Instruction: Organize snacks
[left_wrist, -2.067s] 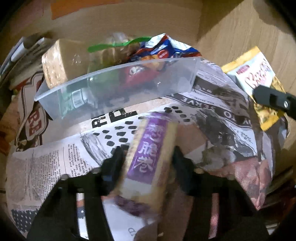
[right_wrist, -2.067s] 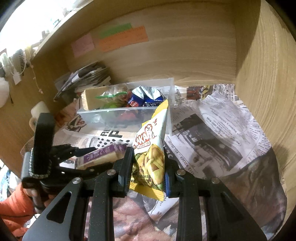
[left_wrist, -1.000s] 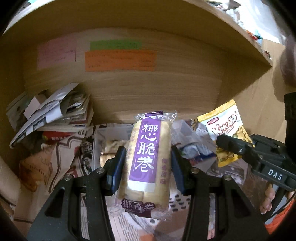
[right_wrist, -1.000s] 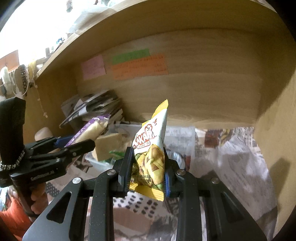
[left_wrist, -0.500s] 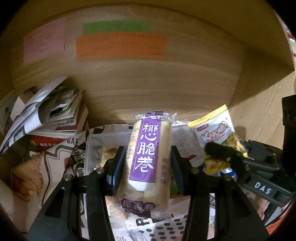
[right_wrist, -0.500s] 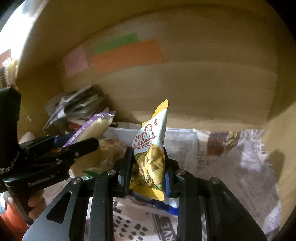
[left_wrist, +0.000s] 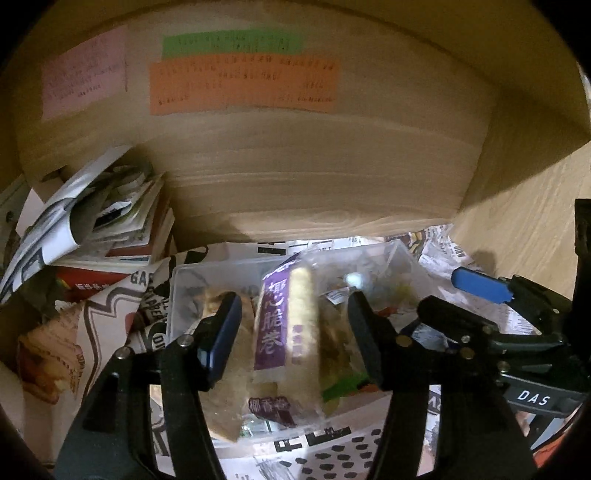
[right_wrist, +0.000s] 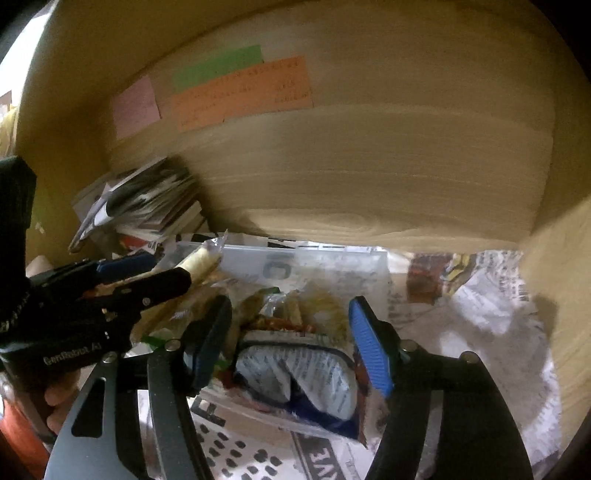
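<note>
A clear plastic bin (left_wrist: 192, 273) full of snack packs stands on newspaper inside a wooden shelf. My left gripper (left_wrist: 293, 314) is open above the bin. The purple egg-roll pack (left_wrist: 286, 332) sits free between its fingers, tilted into the bin. My right gripper (right_wrist: 290, 325) is open over the bin's (right_wrist: 332, 254) right half. The yellow snack bag (right_wrist: 325, 306) lies among the packs below it, behind a blue-and-white pack (right_wrist: 295, 376). The right gripper shows at the right of the left wrist view (left_wrist: 458, 299), and the left gripper at the left of the right wrist view (right_wrist: 155, 269).
Newspaper (right_wrist: 480, 314) lines the shelf floor. A stack of magazines and papers (left_wrist: 103, 218) lies at the back left. Pink, green and orange notes (left_wrist: 240, 85) are stuck on the wooden back wall. The shelf's side wall (right_wrist: 561, 277) stands close on the right.
Both grippers have opened. The purple egg-roll pack has left the left gripper's grip and tipped into the bin. The yellow bag has left the right gripper and dropped into the bin.
</note>
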